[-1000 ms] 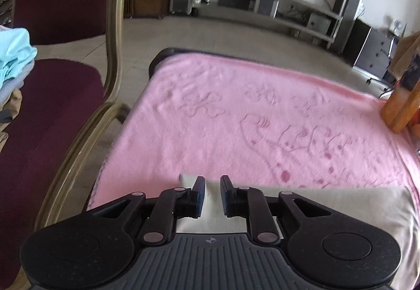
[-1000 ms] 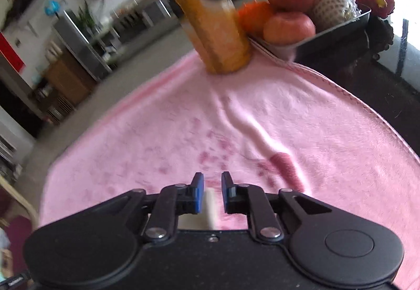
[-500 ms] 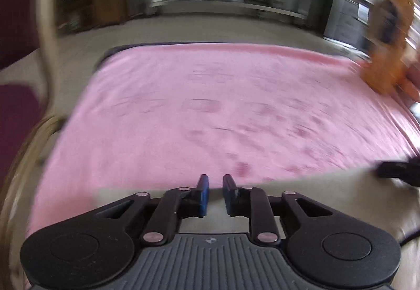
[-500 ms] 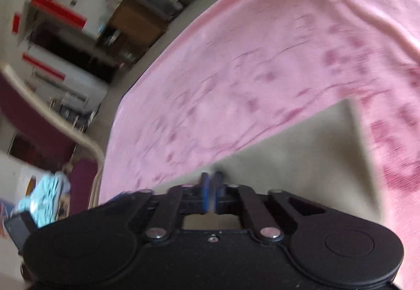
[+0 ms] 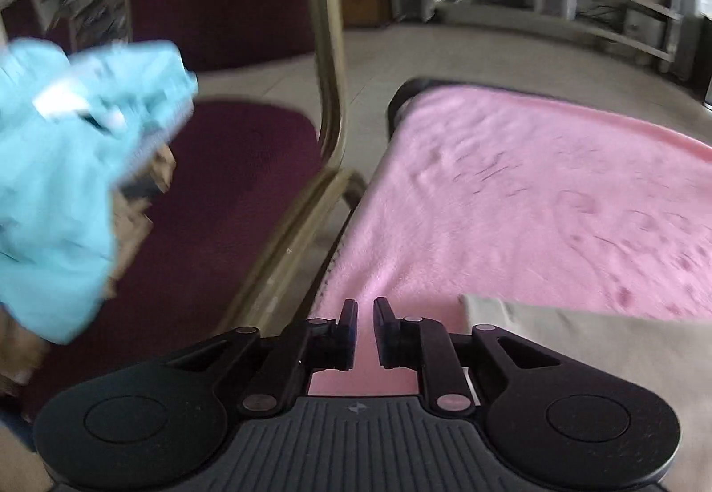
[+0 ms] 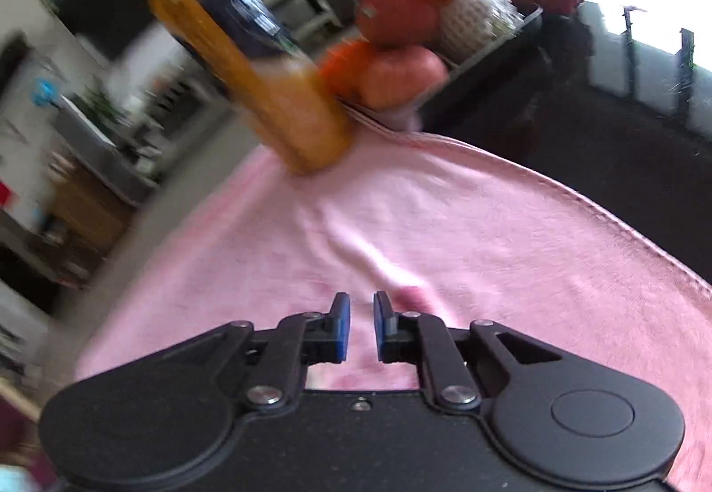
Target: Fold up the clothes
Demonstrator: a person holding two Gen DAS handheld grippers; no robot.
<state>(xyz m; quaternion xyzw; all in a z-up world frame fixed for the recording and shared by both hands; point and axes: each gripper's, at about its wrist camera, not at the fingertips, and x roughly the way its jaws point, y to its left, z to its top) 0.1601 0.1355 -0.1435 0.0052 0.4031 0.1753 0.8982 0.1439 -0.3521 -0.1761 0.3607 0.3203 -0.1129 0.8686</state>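
The beige garment [image 5: 596, 363] is now being left folded at 4 o'clock on the pink-covered surface [image 5: 511, 198]. Both left tongs [image 5: 365, 332] and right tongs [image 6: 361, 327] are being held parted and empty, released since half a second ago; the blue clothes [image 5: 66, 189] at 9 o'clock are judged next.

Motion blur smears the light blue garment [image 5: 58, 180] at the left edge, which cuts it off; its shape cannot be read. The beige garment [image 5: 592, 354] runs out past the right edge and partly under the left tool [image 5: 365, 329]. In the right wrist view the orange bottle [image 6: 249, 60] and fruit [image 6: 427, 2] are blurred, label unreadable.
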